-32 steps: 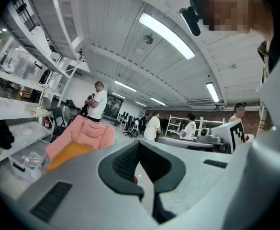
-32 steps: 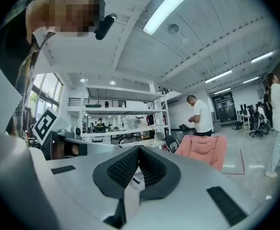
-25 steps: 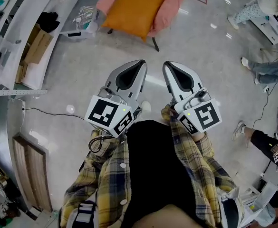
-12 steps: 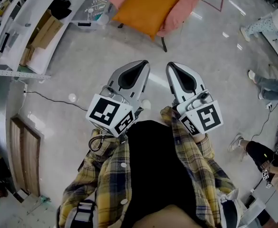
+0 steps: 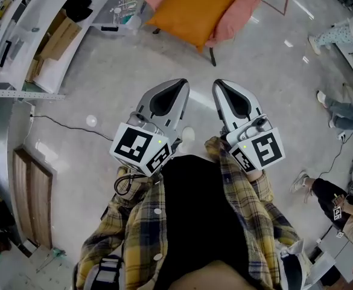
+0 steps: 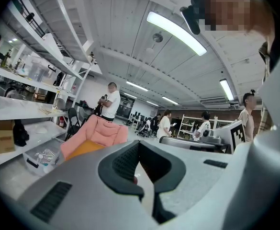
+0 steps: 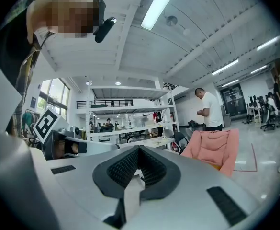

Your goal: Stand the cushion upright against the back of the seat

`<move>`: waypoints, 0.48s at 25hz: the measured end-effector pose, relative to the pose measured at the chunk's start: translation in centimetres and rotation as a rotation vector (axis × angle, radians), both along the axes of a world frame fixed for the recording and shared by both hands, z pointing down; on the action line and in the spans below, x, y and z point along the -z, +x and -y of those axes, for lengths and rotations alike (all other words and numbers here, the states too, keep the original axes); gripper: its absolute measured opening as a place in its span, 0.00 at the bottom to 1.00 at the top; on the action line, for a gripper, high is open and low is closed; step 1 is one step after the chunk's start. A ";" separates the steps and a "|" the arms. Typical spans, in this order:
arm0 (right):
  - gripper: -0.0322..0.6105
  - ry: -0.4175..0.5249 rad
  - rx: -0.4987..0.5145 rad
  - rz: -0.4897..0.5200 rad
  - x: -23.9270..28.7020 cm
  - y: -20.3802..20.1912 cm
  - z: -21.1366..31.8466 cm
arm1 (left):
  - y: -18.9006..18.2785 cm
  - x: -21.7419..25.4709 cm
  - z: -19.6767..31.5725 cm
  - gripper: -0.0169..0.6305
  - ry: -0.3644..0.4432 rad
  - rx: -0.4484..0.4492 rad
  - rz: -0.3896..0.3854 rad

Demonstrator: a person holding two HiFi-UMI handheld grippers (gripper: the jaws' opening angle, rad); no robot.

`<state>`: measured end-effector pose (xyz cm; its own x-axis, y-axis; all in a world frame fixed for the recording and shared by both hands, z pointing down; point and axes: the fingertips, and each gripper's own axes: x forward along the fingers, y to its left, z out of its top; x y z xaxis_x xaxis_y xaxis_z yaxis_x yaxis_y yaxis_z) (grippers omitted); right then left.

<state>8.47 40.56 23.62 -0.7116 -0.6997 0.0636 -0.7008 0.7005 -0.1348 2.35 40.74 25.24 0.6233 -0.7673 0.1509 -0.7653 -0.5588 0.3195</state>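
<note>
An orange cushion (image 5: 191,8) lies flat on the seat of a pink armchair (image 5: 248,2) at the top of the head view, well ahead of me across the floor. My left gripper (image 5: 179,84) and right gripper (image 5: 217,84) are held side by side close to my chest, both shut and empty, pointing toward the chair. In the left gripper view the chair (image 6: 95,132) and cushion (image 6: 81,150) sit left of the shut left gripper (image 6: 139,143). The right gripper view shows the chair (image 7: 214,145) to the right of the shut right gripper (image 7: 139,149).
White shelving (image 5: 19,47) with cardboard boxes (image 5: 58,41) lines the left side. A clear plastic box (image 5: 119,20) stands on the floor beside the chair. A cable (image 5: 61,125) runs across the floor. People (image 5: 339,110) stand or sit at the right.
The chair and cushion have shifted a little to the right in the head view as I move. Both grippers remain shut in front of my chest.
</note>
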 end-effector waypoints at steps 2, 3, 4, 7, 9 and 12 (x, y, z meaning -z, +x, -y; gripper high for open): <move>0.08 -0.007 -0.015 0.002 -0.4 -1.2 1.1 | -1.6 -0.3 1.1 0.03 -0.001 -0.001 -0.003; 0.08 -0.011 -0.021 0.000 -0.7 -2.0 1.7 | -2.5 -0.5 1.8 0.03 -0.004 -0.003 -0.004; 0.08 -0.014 -0.027 -0.005 -0.9 -2.8 2.4 | -3.3 -0.6 2.5 0.03 -0.007 -0.008 -0.006; 0.08 -0.017 -0.046 -0.012 -0.9 -5.4 4.3 | -5.9 -0.5 4.7 0.03 -0.010 -0.031 -0.008; 0.08 -0.015 -0.062 -0.014 -0.7 -7.3 5.6 | -7.8 -0.2 6.3 0.03 -0.007 -0.047 -0.013; 0.08 -0.012 -0.083 -0.018 -0.4 -10.0 7.6 | -10.6 0.3 8.8 0.03 0.004 -0.067 -0.014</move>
<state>-1.56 32.92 24.04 -0.6500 -0.7552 0.0842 -0.7586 0.6385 -0.1296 -8.24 31.98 24.96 0.6755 -0.7242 0.1388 -0.7215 -0.6104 0.3270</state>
